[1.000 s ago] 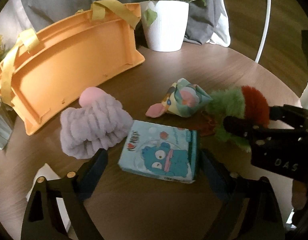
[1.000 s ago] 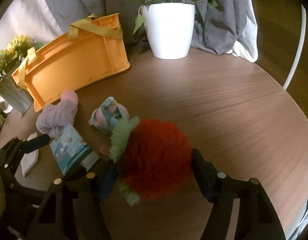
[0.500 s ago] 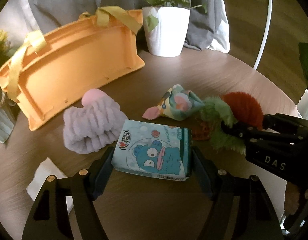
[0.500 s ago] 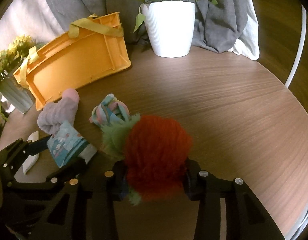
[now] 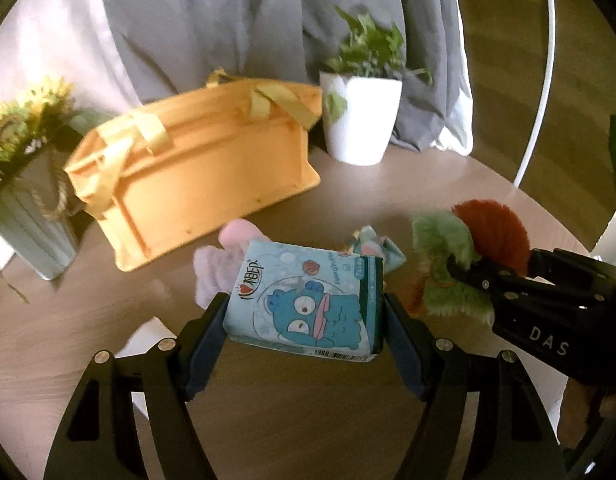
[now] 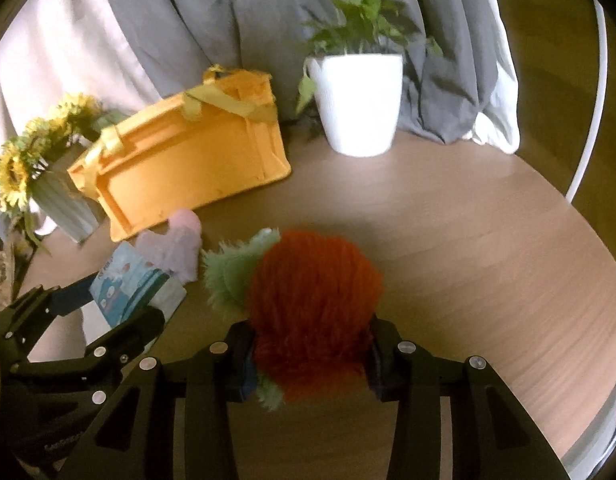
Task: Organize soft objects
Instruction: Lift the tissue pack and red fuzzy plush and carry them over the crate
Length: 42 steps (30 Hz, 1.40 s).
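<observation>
My left gripper (image 5: 304,312) is shut on a blue tissue pack (image 5: 308,304) with a cartoon print and holds it above the round wooden table (image 5: 308,400). My right gripper (image 6: 311,344) is shut on a fluffy red and green plush (image 6: 308,300), also lifted; it shows in the left wrist view (image 5: 467,240). A lilac plush wristband (image 5: 216,268) and a pastel fabric toy (image 5: 371,244) lie on the table behind the pack. An orange basket (image 5: 196,168) with yellow handles lies tipped on its side at the back left.
A white plant pot (image 5: 359,120) stands at the back by a grey curtain (image 5: 268,20). A vase of sunflowers (image 6: 48,172) stands at the far left. A white paper (image 5: 148,340) lies on the table near my left gripper.
Both grippers closed on their objects and lifted them off the table. The views tilted up, so the basket and pot sit lower in frame.
</observation>
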Available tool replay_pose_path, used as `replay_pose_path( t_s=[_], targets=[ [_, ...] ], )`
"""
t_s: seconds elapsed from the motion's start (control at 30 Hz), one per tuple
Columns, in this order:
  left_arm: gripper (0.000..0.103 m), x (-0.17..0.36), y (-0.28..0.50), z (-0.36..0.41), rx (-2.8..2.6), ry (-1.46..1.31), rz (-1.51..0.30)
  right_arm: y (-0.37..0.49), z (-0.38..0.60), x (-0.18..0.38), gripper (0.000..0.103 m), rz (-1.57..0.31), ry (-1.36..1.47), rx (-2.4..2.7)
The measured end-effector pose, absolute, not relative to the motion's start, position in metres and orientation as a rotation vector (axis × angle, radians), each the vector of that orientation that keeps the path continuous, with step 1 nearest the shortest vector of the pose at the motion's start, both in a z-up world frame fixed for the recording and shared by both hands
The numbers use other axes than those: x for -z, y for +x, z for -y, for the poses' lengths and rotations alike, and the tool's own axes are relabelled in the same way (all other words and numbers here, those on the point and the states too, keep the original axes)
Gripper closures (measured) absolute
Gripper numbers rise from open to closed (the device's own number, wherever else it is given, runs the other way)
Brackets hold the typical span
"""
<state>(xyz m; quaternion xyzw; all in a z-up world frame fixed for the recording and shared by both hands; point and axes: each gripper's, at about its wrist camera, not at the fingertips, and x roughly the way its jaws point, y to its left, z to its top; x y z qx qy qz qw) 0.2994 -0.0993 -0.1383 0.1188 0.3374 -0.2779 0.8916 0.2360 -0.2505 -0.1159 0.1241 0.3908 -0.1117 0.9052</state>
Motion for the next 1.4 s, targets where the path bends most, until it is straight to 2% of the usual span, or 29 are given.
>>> replay_pose_path(
  t_s=[0.73,1.4],
  targets=[
    [0.029,0.047,0.280,0.048,0.415,0.127,-0.492,0.237,0.217,0.027,0.061,-0.573,0.204,0.148],
    [0.029,-0.007,0.286,0.047,0.270,0.074,-0.332,0.272,0.222,-0.027,0.061,-0.439,0.164,-0.003]
  ],
)
